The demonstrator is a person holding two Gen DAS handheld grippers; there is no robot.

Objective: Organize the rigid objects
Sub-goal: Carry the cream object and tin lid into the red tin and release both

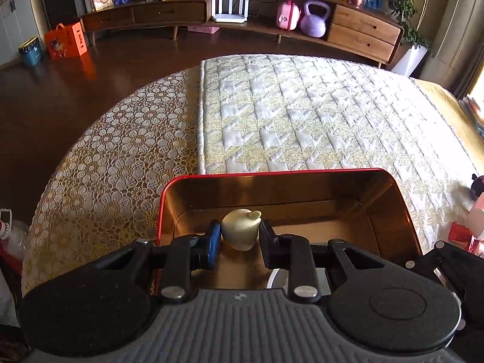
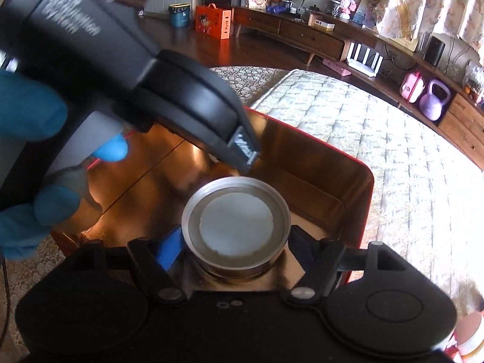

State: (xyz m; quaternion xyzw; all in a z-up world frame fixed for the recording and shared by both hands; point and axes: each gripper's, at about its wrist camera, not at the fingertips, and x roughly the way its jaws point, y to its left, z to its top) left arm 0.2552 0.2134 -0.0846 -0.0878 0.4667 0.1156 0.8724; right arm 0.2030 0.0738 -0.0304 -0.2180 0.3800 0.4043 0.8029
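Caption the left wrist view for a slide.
Left gripper holds a cream dumpling-shaped piece over the red-rimmed tin on a quilted mat.

Your left tongs (image 1: 239,239) sit over the near end of the open tin (image 1: 302,175), with the small rounded piece (image 1: 240,231) clamped between their pads, above the tin's floor. Your right tongs (image 2: 239,251) sit over the same tin (image 2: 357,199), to the right of the left ones, gripping the round lid (image 2: 236,217) by its sides. The tin rests on the quilted mat (image 1: 302,115), which lies on the table (image 1: 115,151). Beyond the table's far edge stands the long sideboard (image 1: 357,30), with the kettlebell (image 1: 314,19) in its shelf.
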